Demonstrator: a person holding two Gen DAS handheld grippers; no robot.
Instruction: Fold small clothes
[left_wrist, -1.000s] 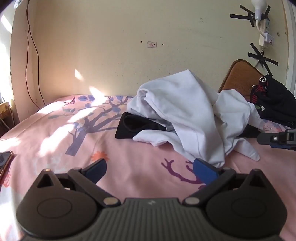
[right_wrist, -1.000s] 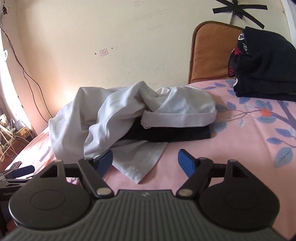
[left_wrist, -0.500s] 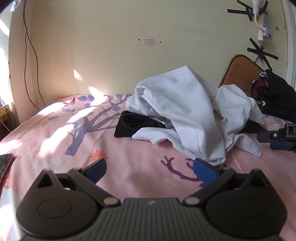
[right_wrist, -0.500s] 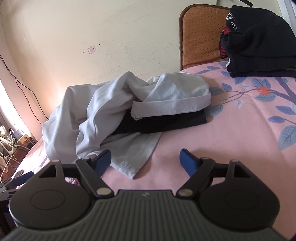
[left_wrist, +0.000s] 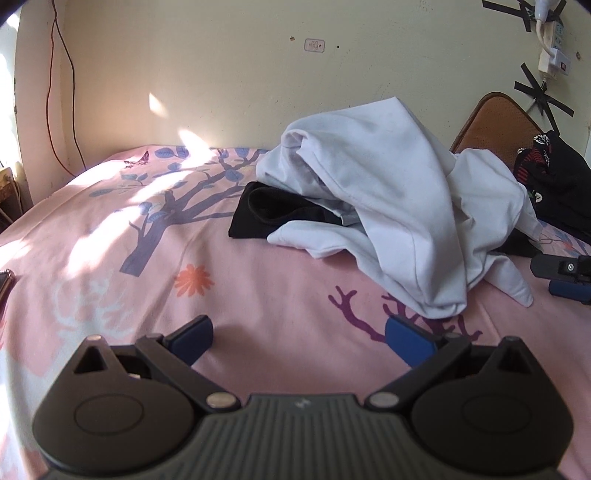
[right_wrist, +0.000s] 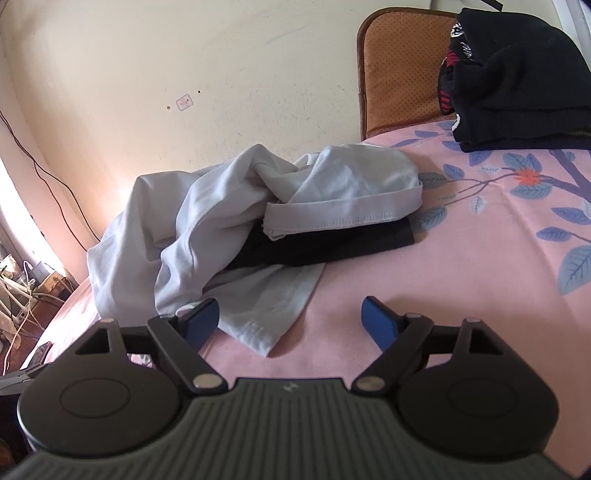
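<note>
Resting on the bed (left_wrist: 110, 236), the white garment (left_wrist: 399, 206) formed a crumpled heap, which serves as the landmark for all positions below. The bed carried a pink sheet printed with blue branches and leaves.

Task items:
- The white garment (right_wrist: 229, 221) lay unfolded, with a stitched hem facing the right wrist camera and a loose flap trailing toward it.
- A black garment (left_wrist: 269, 216) lay under the white garment, protruding from its left side in the left wrist view. In the right wrist view the black garment (right_wrist: 332, 247) showed beneath the hem.

Claw status:
- The left claw (left_wrist: 299, 338) stood wide apart and held nothing. It hovered low over the sheet, in front of the white garment; its right pad (left_wrist: 406, 341) sat just beside the garment's lowest fold.
- The right claw (right_wrist: 290, 319) also stood wide apart and held nothing. Its left pad (right_wrist: 201, 319) overlapped the trailing flap; whether it touched the cloth could not be determined. In the left wrist view the right claw (left_wrist: 565, 277) appeared to the right of the white garment.

Surroundings:
- A pile of dark clothes (right_wrist: 517, 81) sat beyond the white garment, well apart from it, against a brown headboard (right_wrist: 399, 70).
- A cream wall (left_wrist: 258, 81) stood behind the white garment.
</note>
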